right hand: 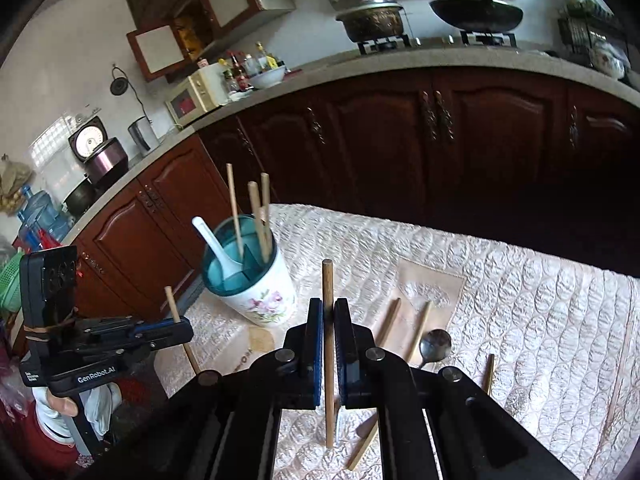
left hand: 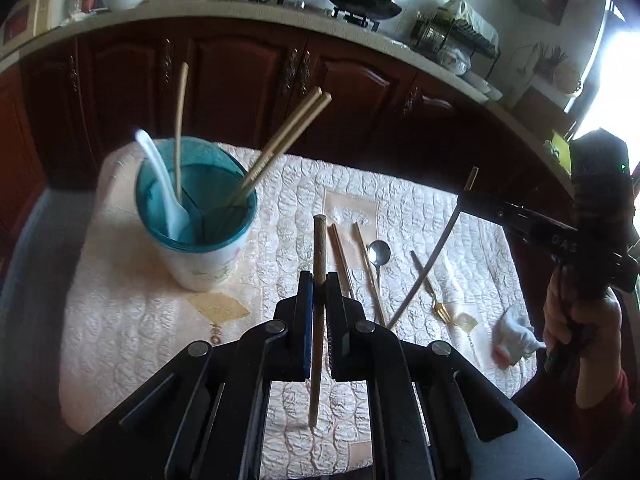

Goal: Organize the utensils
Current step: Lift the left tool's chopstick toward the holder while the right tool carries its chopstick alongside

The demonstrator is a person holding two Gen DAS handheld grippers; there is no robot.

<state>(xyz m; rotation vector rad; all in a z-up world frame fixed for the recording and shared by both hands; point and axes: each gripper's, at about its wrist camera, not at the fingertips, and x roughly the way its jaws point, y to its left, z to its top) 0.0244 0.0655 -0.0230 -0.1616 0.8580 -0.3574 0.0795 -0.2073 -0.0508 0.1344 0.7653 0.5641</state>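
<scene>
Two hand-held grippers, left [left hand: 319, 280] and right [right hand: 328, 312], each pinch one chopstick [left hand: 319, 248]; a tilted stick could miss the cup [left hand: 196, 208].

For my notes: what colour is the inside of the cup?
Teal blue inside the cup; clearest in the left wrist view.

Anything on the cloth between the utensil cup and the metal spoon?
Yes: one chopstick lies between cup and spoon, seen in the left wrist view.

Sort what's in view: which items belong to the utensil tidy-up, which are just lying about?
Job: chopstick in left gripper; chopstick in right gripper; holder cup; metal spoon, gold fork, loose chopsticks.
Lying about: crumpled tissue; wok, pot.
</scene>
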